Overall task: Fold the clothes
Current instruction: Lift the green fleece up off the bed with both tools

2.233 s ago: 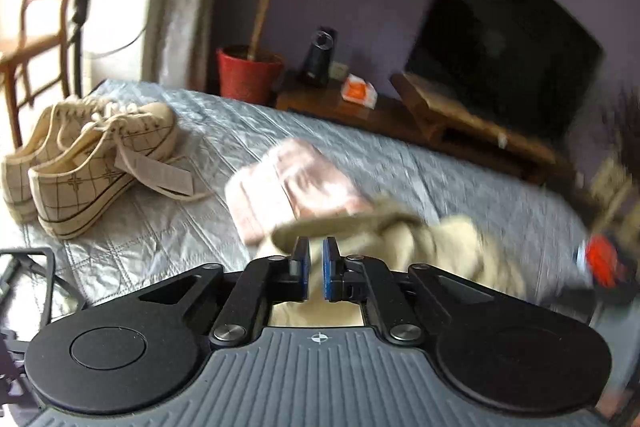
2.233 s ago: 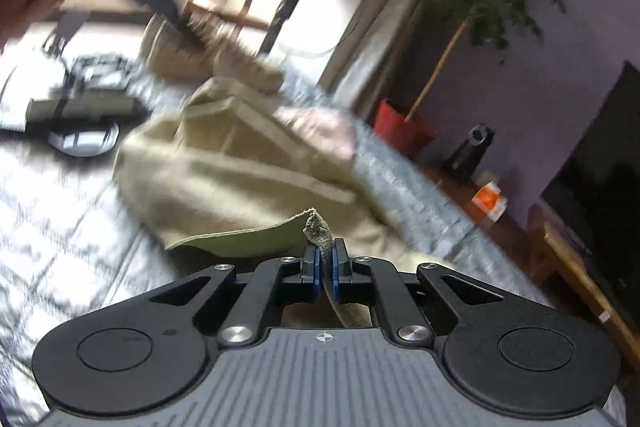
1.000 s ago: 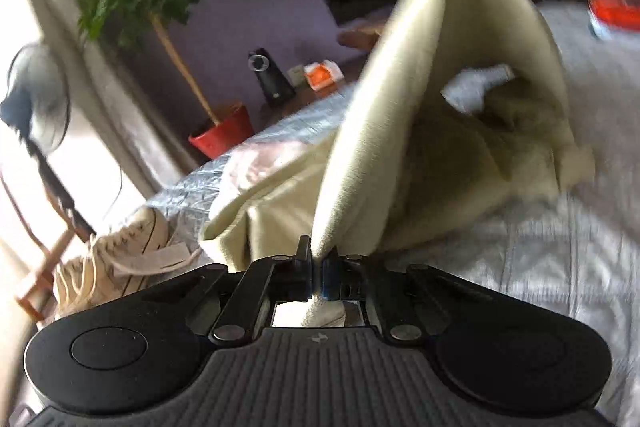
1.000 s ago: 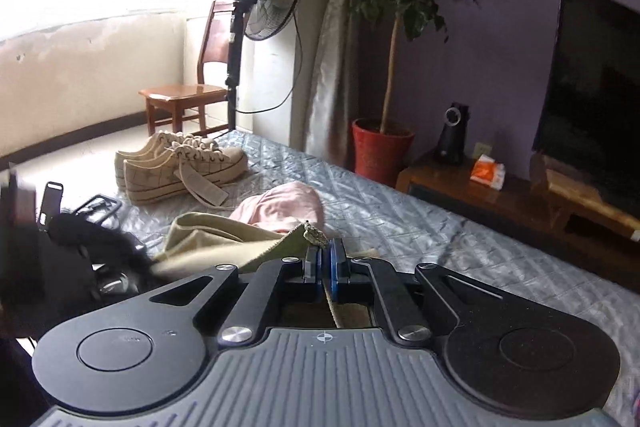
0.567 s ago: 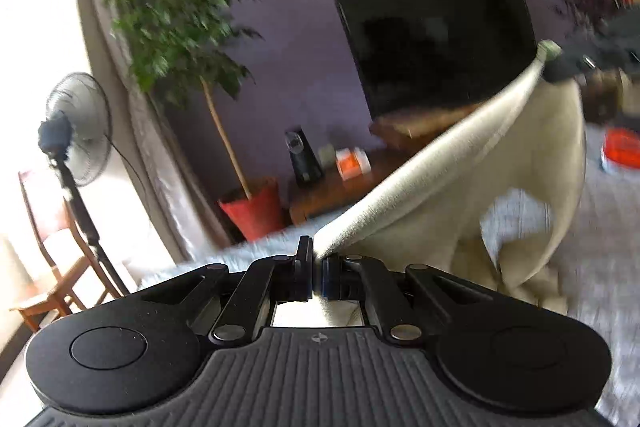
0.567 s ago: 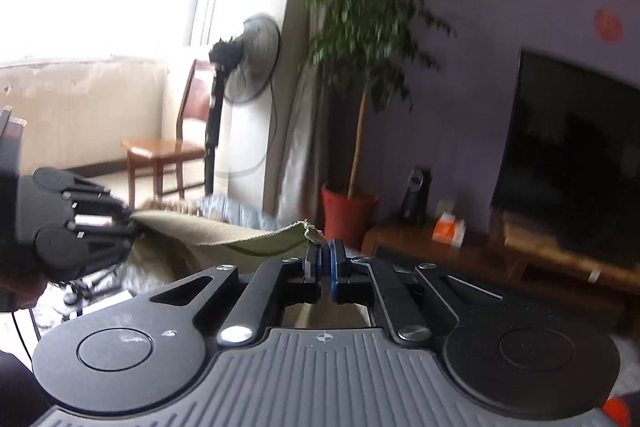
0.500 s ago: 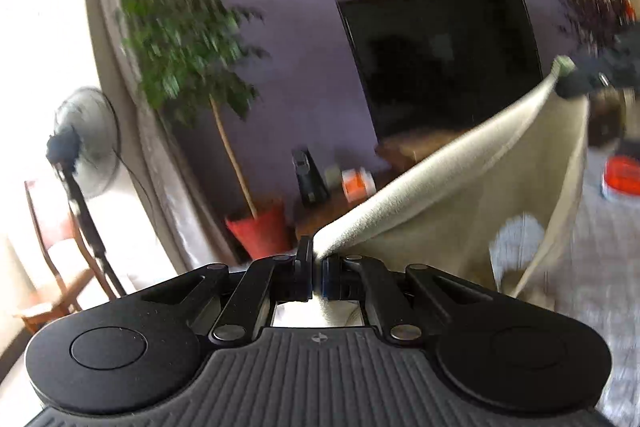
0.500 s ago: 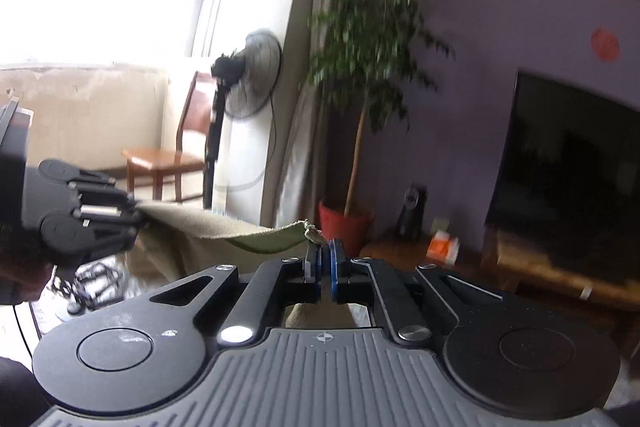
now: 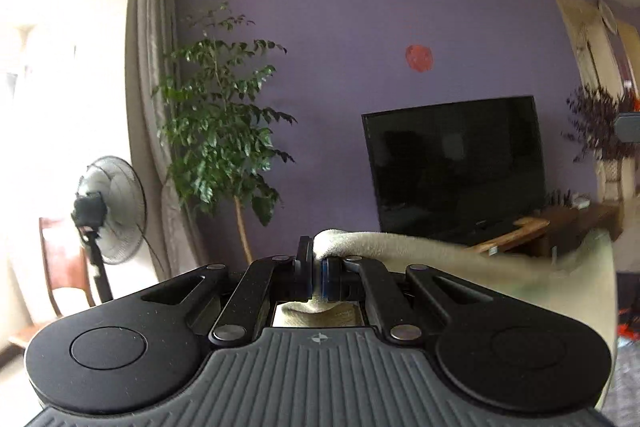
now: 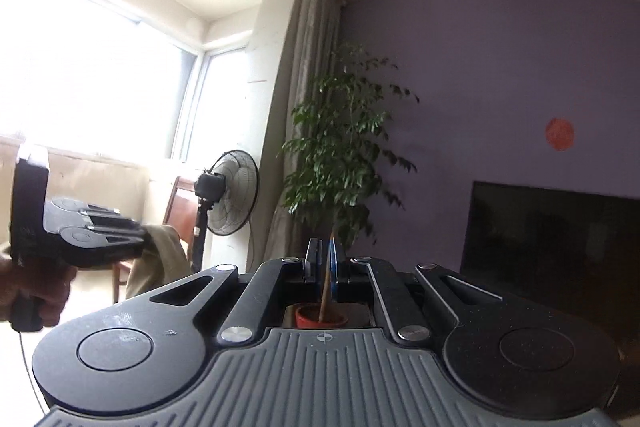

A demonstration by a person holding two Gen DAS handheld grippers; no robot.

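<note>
A beige garment is pinched at one edge by my left gripper, which is shut on it. The cloth stretches off to the right at finger height, and its blurred far end droops down. In the right wrist view, the left gripper is at the left, held by a hand, with the garment hanging below it. My right gripper has its jaws almost together with only a thin slit. No cloth is between them, and a plant trunk shows through the slit.
Both cameras point up at the purple wall. There is a black TV on a wooden bench, a tall potted plant, a standing fan and a wooden chair. A strip of grey bedspread shows at the lower right.
Both grippers rose from the bed with the garment stretched between them. Since half a second ago the cloth has left the right gripper, and it now hangs from the left one only.
</note>
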